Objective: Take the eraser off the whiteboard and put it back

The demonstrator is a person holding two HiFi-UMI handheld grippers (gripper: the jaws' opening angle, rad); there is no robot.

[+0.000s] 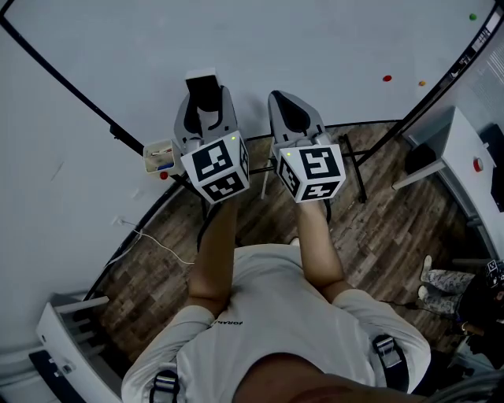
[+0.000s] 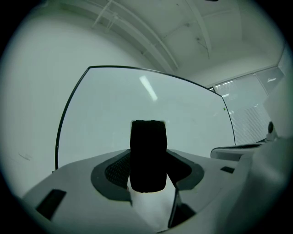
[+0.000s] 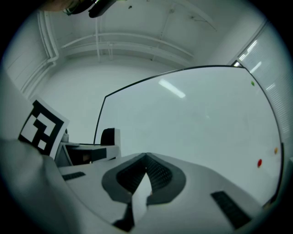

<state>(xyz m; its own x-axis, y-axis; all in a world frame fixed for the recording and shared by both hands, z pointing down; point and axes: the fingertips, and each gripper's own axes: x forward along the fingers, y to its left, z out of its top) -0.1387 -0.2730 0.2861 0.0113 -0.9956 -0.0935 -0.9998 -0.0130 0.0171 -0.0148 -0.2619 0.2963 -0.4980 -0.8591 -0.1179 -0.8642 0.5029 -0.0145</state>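
Closest to the head cam, wears a white tee (image 1: 276, 315) w/ harness straps, stands on wood-plank floor (image 1: 157, 252), stretches both forearms fwd w/ a tool in each hand, marker cubes on top. Just ahead on the L side, clamps left gripper (image 1: 206, 102) (image 2: 149, 168) on the eraser (image 1: 201, 79) (image 2: 147, 151): ribbed pads pressed on both its sides, eraser upright, black felt facing the L gripper cam, white backing on the far side. Shows same eraser (image 3: 110, 136) at the L edge of the R gripper view, black and white. Alongside on the R, carries right gripper (image 1: 285, 101) (image 3: 146, 157) w/ jaws pressed together, nothing between them. Points both tools at the whiteboard (image 1: 315, 47) (image 2: 183, 114) (image 3: 197, 119); puts the eraser right at the board face, but can't tell if touching or a bit off. Beside the L tool, at the board's lower frame, spots a small tray (image 1: 160, 155) w/ markers. Farther R on the board, finds three small magnets well apart from both tools: red (image 1: 387, 78) (image 3: 259, 162), orange (image 1: 422, 83), green (image 1: 472, 16) (image 3: 252, 83). Off to the R, past the board's edge, finds a white desk (image 1: 457, 157).
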